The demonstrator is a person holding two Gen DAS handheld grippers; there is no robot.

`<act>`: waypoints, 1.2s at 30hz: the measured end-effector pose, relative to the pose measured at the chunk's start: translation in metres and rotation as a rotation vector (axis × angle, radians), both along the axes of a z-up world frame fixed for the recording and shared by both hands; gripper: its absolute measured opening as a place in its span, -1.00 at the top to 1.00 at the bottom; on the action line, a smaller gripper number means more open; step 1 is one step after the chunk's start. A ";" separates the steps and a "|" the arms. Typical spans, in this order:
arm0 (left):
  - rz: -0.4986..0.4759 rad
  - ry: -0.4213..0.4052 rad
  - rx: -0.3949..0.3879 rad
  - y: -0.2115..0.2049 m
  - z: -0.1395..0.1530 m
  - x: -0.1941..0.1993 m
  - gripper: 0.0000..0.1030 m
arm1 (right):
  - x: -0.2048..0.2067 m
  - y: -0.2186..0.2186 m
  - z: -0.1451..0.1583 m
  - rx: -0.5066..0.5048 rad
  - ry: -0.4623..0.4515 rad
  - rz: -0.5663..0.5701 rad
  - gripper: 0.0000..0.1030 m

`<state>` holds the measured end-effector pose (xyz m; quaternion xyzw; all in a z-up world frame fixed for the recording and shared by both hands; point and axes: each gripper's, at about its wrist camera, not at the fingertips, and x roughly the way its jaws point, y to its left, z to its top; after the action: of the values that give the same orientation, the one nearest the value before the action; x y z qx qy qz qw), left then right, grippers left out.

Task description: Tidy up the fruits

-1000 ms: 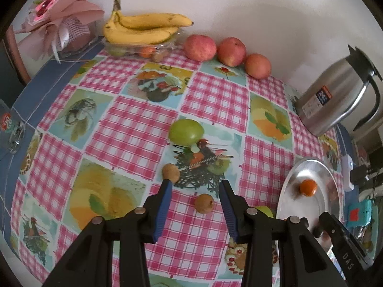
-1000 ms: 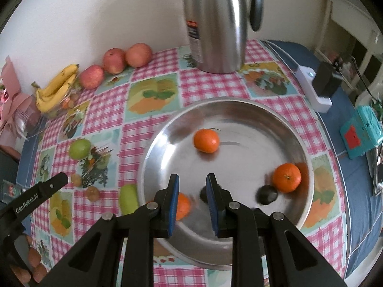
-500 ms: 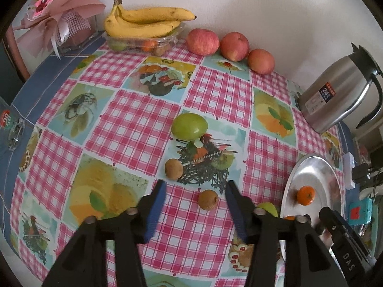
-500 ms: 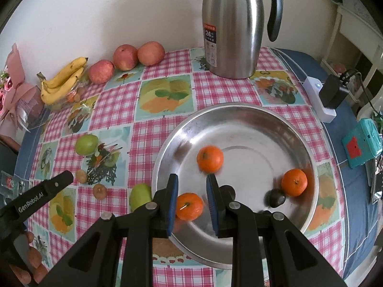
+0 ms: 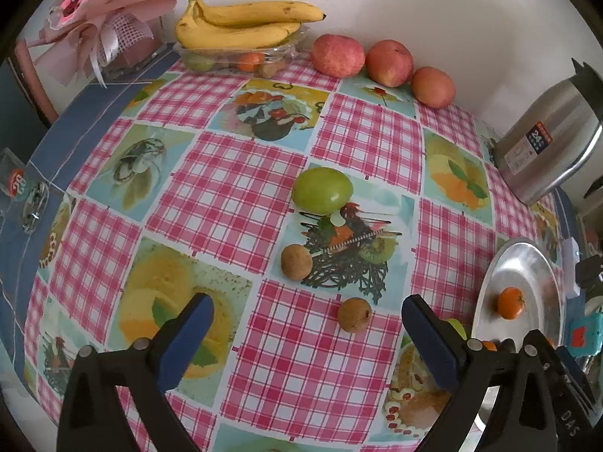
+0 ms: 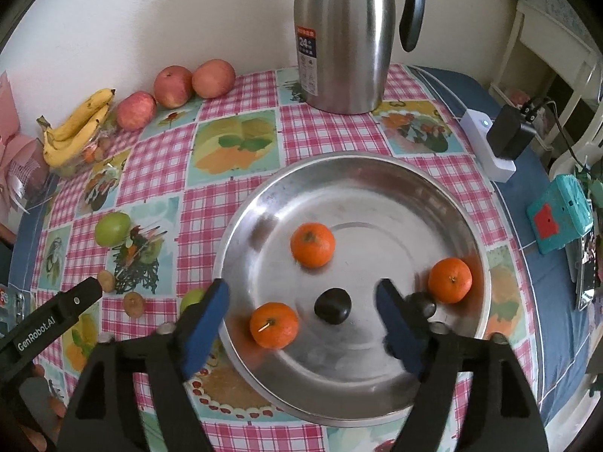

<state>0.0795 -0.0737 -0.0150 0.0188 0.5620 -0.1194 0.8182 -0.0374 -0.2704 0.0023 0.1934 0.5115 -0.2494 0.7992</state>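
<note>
A steel plate (image 6: 377, 173) holds three oranges (image 6: 312, 245) (image 6: 450, 280) (image 6: 274, 325) and a dark round fruit (image 6: 333, 305). My right gripper (image 6: 301, 316) is open and empty above the plate's near side. My left gripper (image 5: 307, 333) is open and empty over the checked cloth. A small brown fruit (image 5: 354, 315) lies between its fingers, farther off. A second brown fruit (image 5: 296, 261) and a green apple (image 5: 322, 190) lie beyond. A green fruit (image 6: 191, 298) sits beside the plate's left rim.
Bananas (image 5: 241, 24) lie on a clear container at the back, with three red apples (image 5: 388, 64) along the wall. A steel thermos (image 6: 343, 37) stands behind the plate. A pink bouquet (image 5: 98, 22) is at the back left. A white charger (image 6: 490, 147) and teal device (image 6: 557, 214) lie right.
Both grippers have opened wide from nearly shut. An orange has rolled free onto the plate's near left. The left gripper has drawn back from the brown fruit.
</note>
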 end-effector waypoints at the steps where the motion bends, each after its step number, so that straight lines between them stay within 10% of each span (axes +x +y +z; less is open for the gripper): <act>1: -0.003 -0.005 0.003 0.000 0.000 0.000 -1.00 | 0.000 0.000 0.000 -0.002 -0.001 -0.001 -0.71; 36: -0.071 -0.059 0.045 -0.008 0.009 -0.004 -1.00 | 0.005 0.007 -0.007 -0.002 0.023 0.036 -0.93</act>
<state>0.0751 -0.0814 -0.0063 0.0608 0.5393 -0.1352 0.8289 -0.0325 -0.2636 -0.0043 0.1806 0.5240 -0.2378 0.7977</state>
